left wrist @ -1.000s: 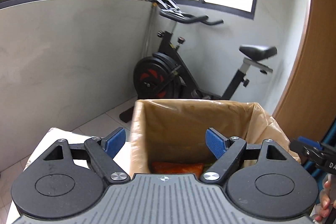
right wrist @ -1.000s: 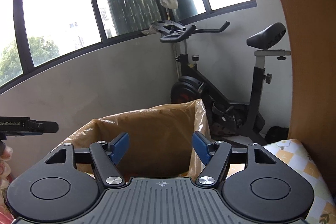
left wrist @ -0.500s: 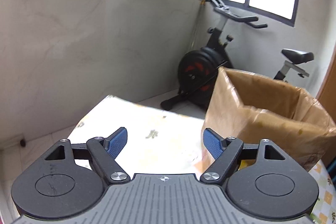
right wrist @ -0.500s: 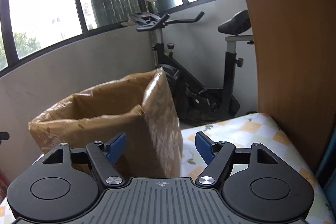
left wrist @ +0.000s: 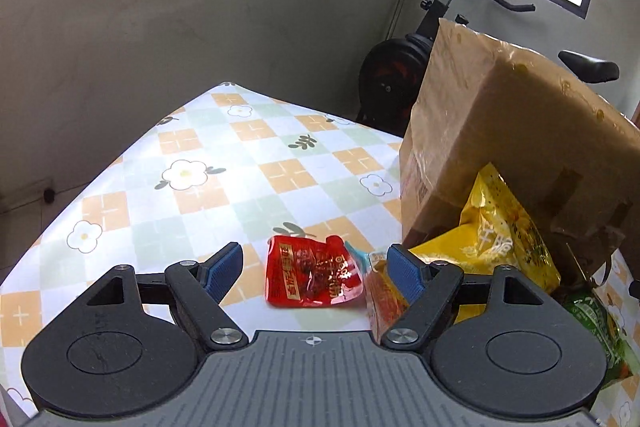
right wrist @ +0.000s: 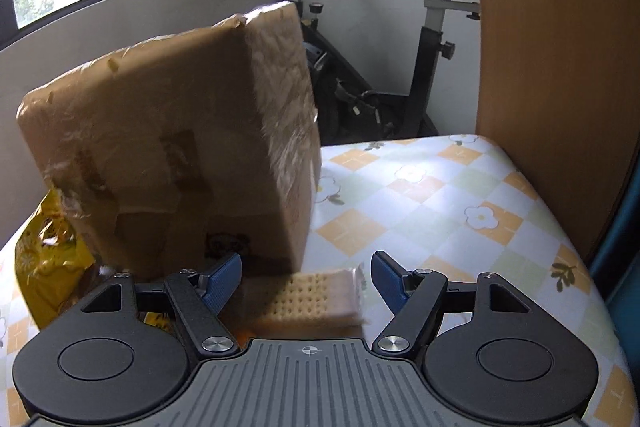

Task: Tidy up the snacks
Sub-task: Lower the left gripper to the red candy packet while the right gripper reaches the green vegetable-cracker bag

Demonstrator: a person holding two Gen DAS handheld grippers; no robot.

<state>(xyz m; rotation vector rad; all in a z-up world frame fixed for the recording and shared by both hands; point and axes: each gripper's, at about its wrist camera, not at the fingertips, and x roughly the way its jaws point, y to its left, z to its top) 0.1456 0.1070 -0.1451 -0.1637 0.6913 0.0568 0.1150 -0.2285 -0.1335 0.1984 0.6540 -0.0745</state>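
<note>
1. Snacks lay loose on the tablecloth (left wrist: 208,163) at the foot of the cardboard box (left wrist: 516,143); none was held.
2. Left gripper (left wrist: 316,269) had its jaws spread apart and empty, hanging above the cloth. The red pouch (left wrist: 314,277) lay flat on the cloth, framed between the blue pads (left wrist: 224,265).
3. Just right of the pouch an orange packet (left wrist: 382,297) lay partly hidden behind the right finger. Beyond it a yellow bag (left wrist: 500,235) leaned against the box, and a green bag (left wrist: 600,323) showed at the right edge.
4. Right gripper (right wrist: 307,277) was also spread and empty. A biscuit pack (right wrist: 304,301) lay on the cloth between its fingers; contact could not be told.
5. From the right wrist view the box (right wrist: 168,147) looked tilted, taped and plastic-wrapped, with the yellow bag (right wrist: 44,251) at its lower left corner. Whether the box rested on the snacks could not be told.
6. An exercise bike (right wrist: 432,39) stood behind the table by the wall, out of play.
7. Step in hand, as a judgement: picking up the scattered snacks, no grasp made so far, so the sorting looked early.
8. Next move likely called for lowering the left gripper onto the red pouch and pinching it by an edge, since it lay flat and thin. The biscuit pack looked stiffer and easier for the right side.
9. Risk: the pouch could slide on the slick cloth, or a finger could nudge the orange packet.
</note>
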